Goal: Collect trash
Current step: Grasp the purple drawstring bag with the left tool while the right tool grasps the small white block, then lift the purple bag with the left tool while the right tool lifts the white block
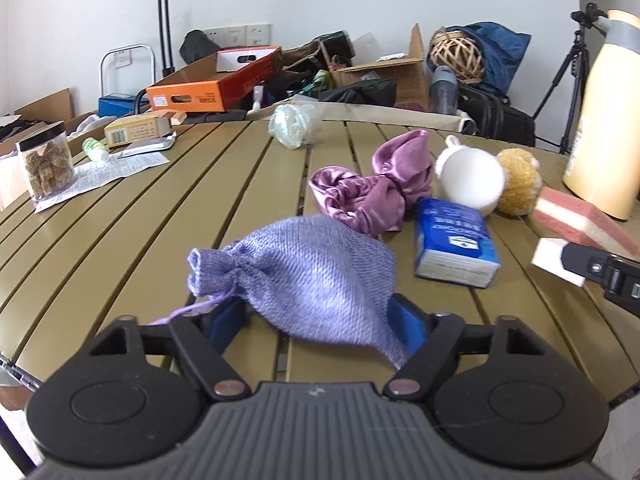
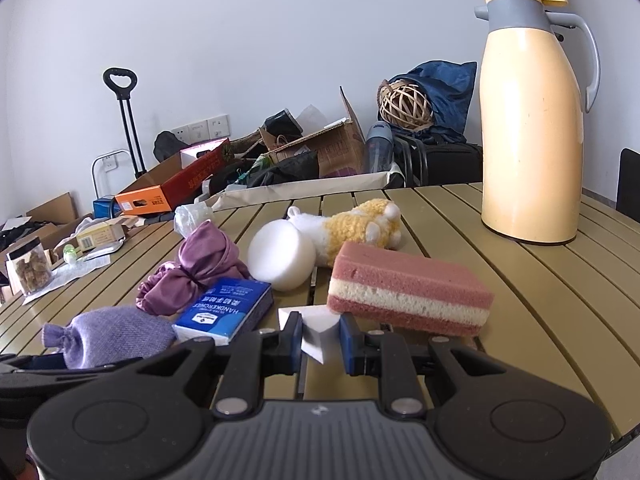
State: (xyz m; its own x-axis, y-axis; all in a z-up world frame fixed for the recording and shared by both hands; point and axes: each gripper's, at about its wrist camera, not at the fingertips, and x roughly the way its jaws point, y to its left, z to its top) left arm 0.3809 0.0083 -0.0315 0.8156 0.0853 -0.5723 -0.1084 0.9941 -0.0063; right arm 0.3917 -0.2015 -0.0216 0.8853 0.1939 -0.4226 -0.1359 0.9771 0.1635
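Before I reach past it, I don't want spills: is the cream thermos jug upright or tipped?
Upright. The cream thermos jug stands on its base on the slatted table, lid on top, handle vertical.

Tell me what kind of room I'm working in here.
Probably a spare or storage room in a home or office: a slatted table strewn with oddments, open cardboard boxes heaped along the wall, and a camera tripod standing in the corner.

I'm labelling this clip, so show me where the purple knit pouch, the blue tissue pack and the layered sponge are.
purple knit pouch (image 1: 304, 276): left wrist view, middle of its knit body.
blue tissue pack (image 2: 226, 309): right wrist view, printed top face.
layered sponge (image 2: 408, 290): right wrist view, front side, cream middle layer.
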